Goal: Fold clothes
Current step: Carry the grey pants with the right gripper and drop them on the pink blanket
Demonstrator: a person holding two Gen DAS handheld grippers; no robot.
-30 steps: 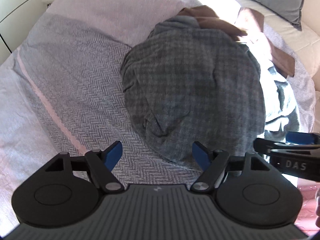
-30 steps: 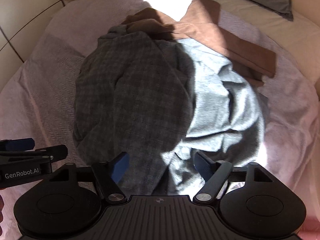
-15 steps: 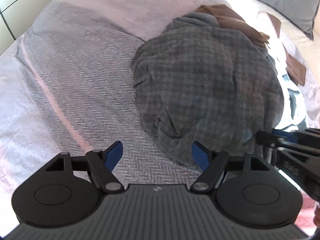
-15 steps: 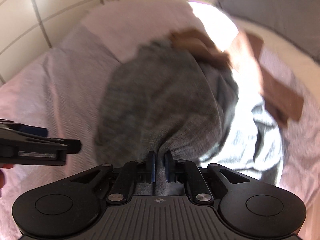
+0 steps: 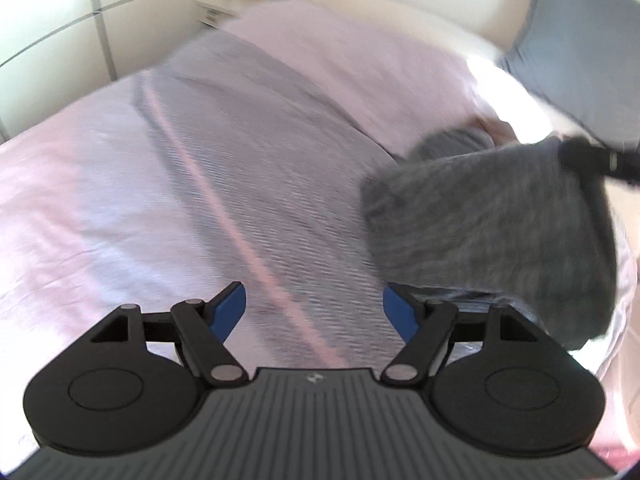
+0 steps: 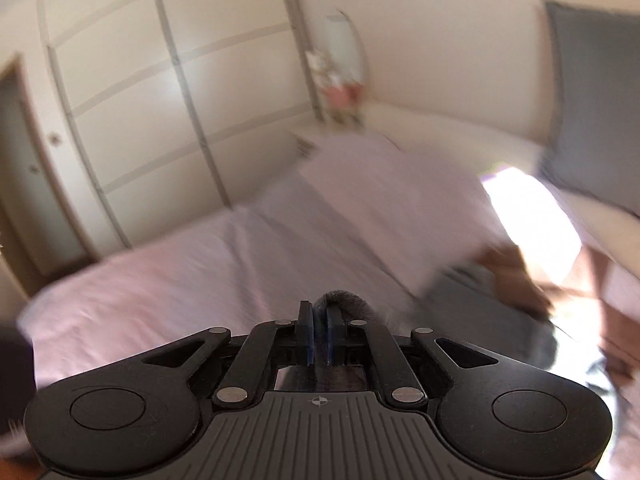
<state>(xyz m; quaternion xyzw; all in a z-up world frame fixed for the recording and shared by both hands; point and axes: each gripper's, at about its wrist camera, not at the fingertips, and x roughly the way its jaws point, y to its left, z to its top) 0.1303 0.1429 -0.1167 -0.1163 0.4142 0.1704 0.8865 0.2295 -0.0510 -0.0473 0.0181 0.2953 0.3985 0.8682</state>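
A bed (image 5: 200, 184) under a pale lilac herringbone cover fills the room. My right gripper (image 6: 319, 334) is clenched on the dark grey checked woollen garment (image 5: 500, 232), hoisting it clear; my left gripper (image 5: 314, 308) gapes empty. Folding hasn't begun; brown clothing (image 6: 516, 272) waits.

The right tool (image 6: 319, 338), wide apart over the dark grey checked garment (image 5: 492, 232) a second ago, has closed its jaws on a fold of that cloth and risen, its view now taking in the wardrobe (image 6: 132, 100). The garment, previously heaped on the bed (image 5: 200, 160), now hangs lifted at the right. The left tool (image 5: 314, 308) has drawn away leftward and up; the garment no longer lies between its jaws.
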